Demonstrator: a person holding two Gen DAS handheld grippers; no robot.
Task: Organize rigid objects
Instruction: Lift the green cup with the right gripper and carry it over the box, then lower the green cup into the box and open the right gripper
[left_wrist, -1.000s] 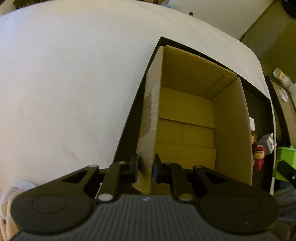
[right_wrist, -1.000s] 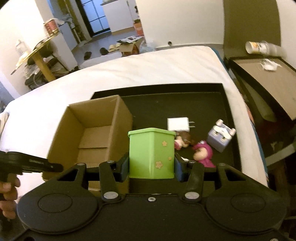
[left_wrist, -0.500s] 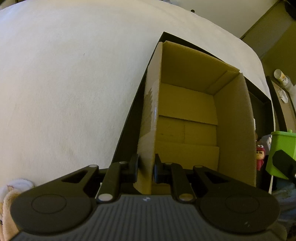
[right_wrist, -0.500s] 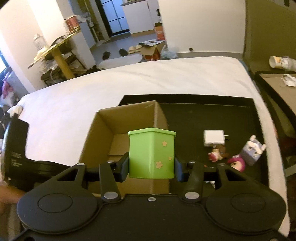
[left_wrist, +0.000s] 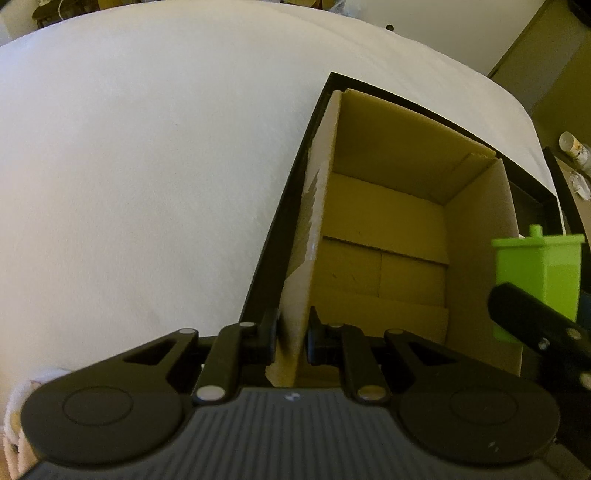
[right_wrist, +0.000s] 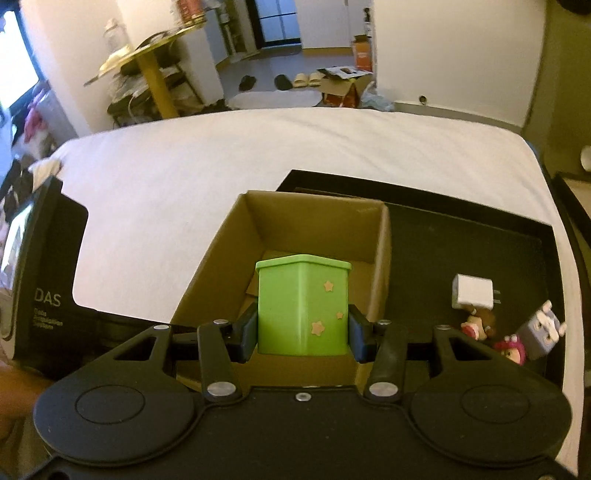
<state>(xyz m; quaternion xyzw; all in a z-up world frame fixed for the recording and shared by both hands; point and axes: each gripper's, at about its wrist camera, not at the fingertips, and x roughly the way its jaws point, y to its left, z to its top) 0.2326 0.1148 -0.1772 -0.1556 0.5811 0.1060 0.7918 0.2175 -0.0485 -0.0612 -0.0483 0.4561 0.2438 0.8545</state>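
The right gripper (right_wrist: 303, 334) has its fingers (right_wrist: 248, 332) clamped on the sides of the green box (right_wrist: 303, 306), which hangs upright over the near end of the open carton (right_wrist: 382, 258). The left gripper (left_wrist: 291, 338) has its fingers (left_wrist: 267, 334) pinched together on the carton's left wall, steadying it on the black tray (right_wrist: 480, 240) that lies on the white bed (right_wrist: 221, 155).

To do this well, I would keep the left hold firm so the light carton cannot slide or tip, carry the green box a little further in so its base clears the near wall, lower it straight until it meets the floor flaps, and only then part the fingers. Dropping it from a height could make it topple.

The green box is smooth, hard plastic, square in section, with a lipped lid and small pale star stickers; it should not give under the fingers. The carton is plain corrugated cardboard, thin-walled, its left outer face scuffed where tape was torn off. Well apart on the tray wait a white charger (right_wrist: 472, 297), a grey cube toy (right_wrist: 541, 330) and two small figures (right_wrist: 511, 349).
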